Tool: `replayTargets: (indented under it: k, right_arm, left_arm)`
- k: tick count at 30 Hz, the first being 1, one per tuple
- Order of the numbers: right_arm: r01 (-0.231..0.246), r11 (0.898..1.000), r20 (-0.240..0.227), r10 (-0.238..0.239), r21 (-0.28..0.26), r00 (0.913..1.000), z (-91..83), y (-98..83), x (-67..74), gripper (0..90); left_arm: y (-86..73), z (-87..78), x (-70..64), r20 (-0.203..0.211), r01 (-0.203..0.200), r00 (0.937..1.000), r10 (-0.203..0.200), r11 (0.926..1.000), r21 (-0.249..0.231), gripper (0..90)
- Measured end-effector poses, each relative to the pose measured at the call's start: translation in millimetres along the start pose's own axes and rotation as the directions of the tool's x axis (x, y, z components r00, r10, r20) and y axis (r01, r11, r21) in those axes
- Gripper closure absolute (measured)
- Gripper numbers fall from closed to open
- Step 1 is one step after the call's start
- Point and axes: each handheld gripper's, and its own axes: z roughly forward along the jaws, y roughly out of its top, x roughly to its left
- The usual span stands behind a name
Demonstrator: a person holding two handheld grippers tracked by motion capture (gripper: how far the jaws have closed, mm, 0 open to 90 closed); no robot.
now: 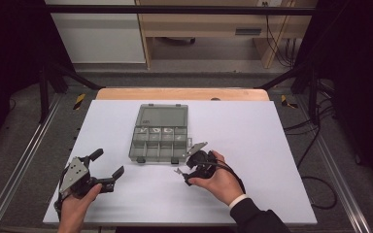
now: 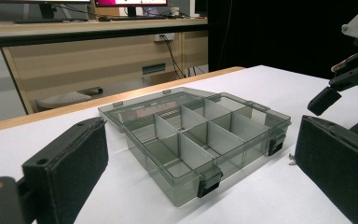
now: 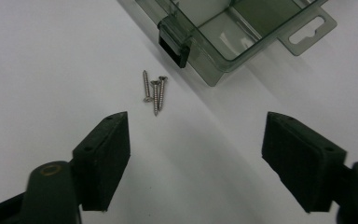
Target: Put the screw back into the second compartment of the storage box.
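Smoky grey see-through organiser box (image 1: 158, 132) with black latches (image 2: 209, 182), set on a plain white table (image 1: 252, 145) edged in pale wood along the far side. Three silvery screws (image 3: 154, 88) against that white. Matt black gripper pads (image 3: 107, 154); grey plate on the left gripper (image 1: 102, 175).

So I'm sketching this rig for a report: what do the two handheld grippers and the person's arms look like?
Both are black two-jaw tools with flat, blocky, rubbery pads. The left gripper carries a grey three-cornered plate with small holes on top. The right gripper trails a thin black cable over the hand, and that arm wears a dark sleeve over a white cuff.
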Motion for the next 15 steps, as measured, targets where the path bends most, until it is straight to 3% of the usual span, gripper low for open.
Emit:
replayTargets:
  k: [2,4,5,15]
  right_arm:
    - [-0.002,1.0,-0.008,0.002,0.003,1.0,0.3,1.6,0.5,30.1]
    - [-0.003,1.0,-0.007,0.003,-0.002,1.0,0.8,2.6,0.0,29.2]
    - [-0.021,1.0,0.0,0.021,0.002,0.9998,1.8,4.4,-0.7,35.5]
    - [-0.014,1.0,-0.041,0.015,0.016,0.999,11.0,8.3,2.5,59.6]
  left_arm:
    - [-0.1,0.3,0.0,-0.005,-0.001,1.0,0.001,1.0,0.001,2.4]
    - [-0.3,0.3,0.7,-0.012,0.001,0.9999,-0.001,1.0,0.001,2.4]
    - [-0.2,0.0,1.1,-0.011,0.003,0.9999,-0.003,1.0,0.0,2.4]
    - [0.1,1.1,-0.5,0.001,-0.007,1.0,0.007,1.0,0.006,2.5]
